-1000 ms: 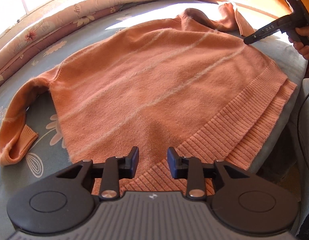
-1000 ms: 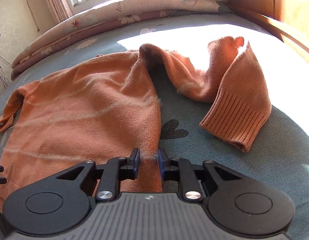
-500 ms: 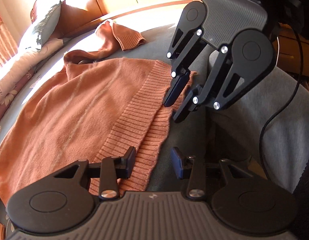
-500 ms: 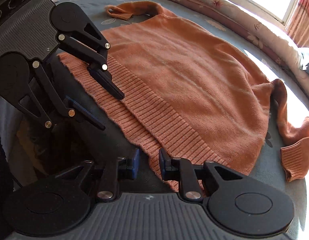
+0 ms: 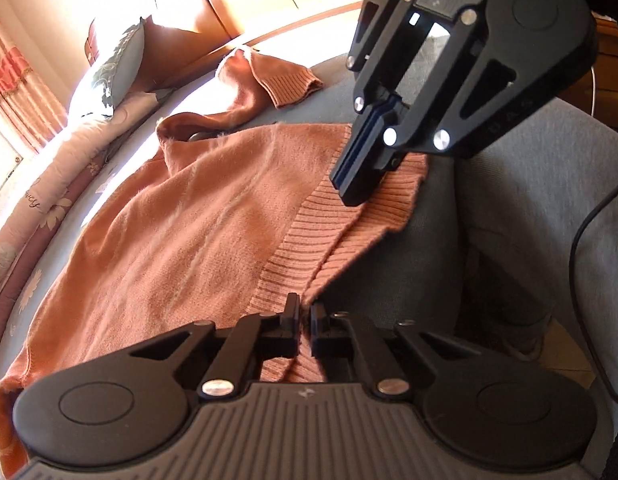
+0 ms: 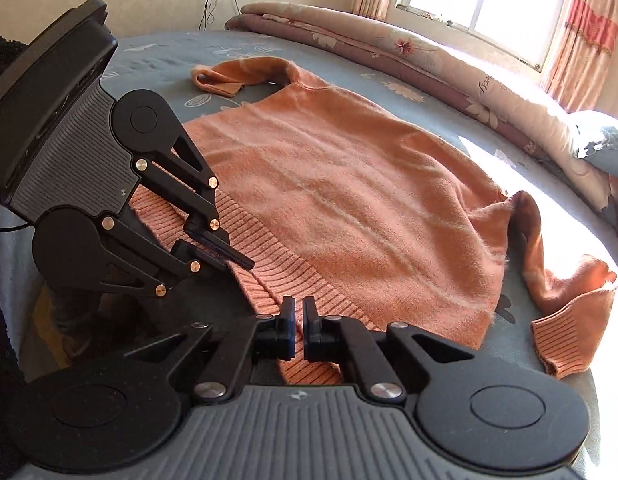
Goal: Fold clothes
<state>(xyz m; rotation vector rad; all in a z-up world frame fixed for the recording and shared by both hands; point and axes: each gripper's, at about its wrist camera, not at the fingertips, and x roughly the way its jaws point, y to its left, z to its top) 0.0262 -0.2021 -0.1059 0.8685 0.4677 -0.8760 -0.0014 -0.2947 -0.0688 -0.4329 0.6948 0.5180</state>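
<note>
Both grippers have swung down to the ribbed hem of the orange sweater (image 6: pixel 349 200), which lies spread flat on the bed (image 6: pixel 157 52). The left gripper (image 5: pixel 305 312) and right gripper (image 6: pixel 299 312) now have their jaws clamped on opposite hem corners, seemingly ready to lift for a fold.

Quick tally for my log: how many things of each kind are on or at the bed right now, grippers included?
Orange sweater: 1
Grippers: 2, the left gripper and the right gripper, each shut on the sweater's ribbed hem
Folded floral quilt: 1
Pillow: 1
Total: 5
</note>
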